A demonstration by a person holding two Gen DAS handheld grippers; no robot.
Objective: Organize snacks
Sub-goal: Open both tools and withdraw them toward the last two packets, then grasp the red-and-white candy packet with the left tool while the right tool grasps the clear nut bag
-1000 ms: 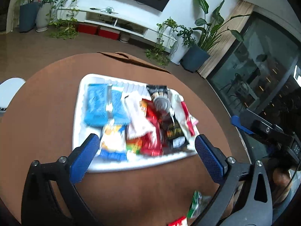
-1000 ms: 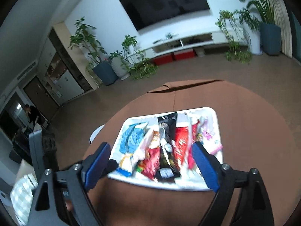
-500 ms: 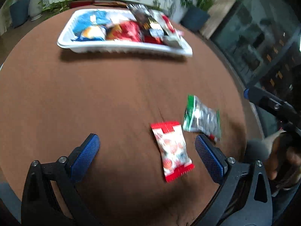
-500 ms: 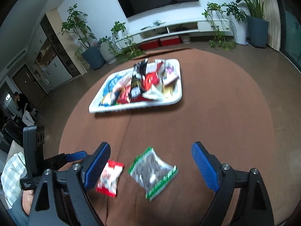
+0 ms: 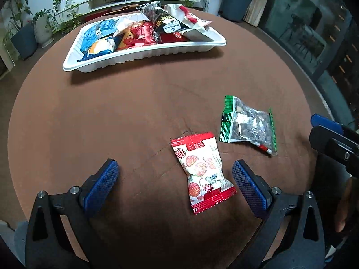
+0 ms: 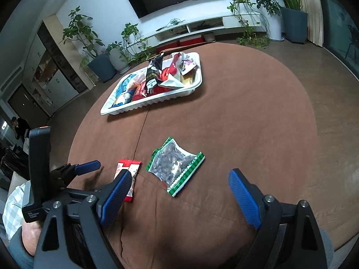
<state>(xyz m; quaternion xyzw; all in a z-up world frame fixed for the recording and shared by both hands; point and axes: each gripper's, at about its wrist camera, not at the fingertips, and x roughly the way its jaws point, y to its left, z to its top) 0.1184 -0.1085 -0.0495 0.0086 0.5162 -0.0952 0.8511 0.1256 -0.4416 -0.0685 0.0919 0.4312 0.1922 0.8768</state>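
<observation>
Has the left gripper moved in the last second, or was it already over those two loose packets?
Yes. It pulled back from above the white tray toward the near edge of the table; the left gripper now hangs open by the red packet.

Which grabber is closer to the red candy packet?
Left. The left gripper frames the red candy packet; the right gripper sits beside it, framing the green-edged packet.

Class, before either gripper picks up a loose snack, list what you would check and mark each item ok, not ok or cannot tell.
1. Left gripper open, empty: ok.
2. Right gripper open, empty: ok.
3. Red packet lies flat between the left gripper's fingers: ok.
4. Green-edged packet clear of the red packet: ok.
5. Free room in the white tray: not ok, heaped.
6. Grippers apart from each other: ok.
</observation>
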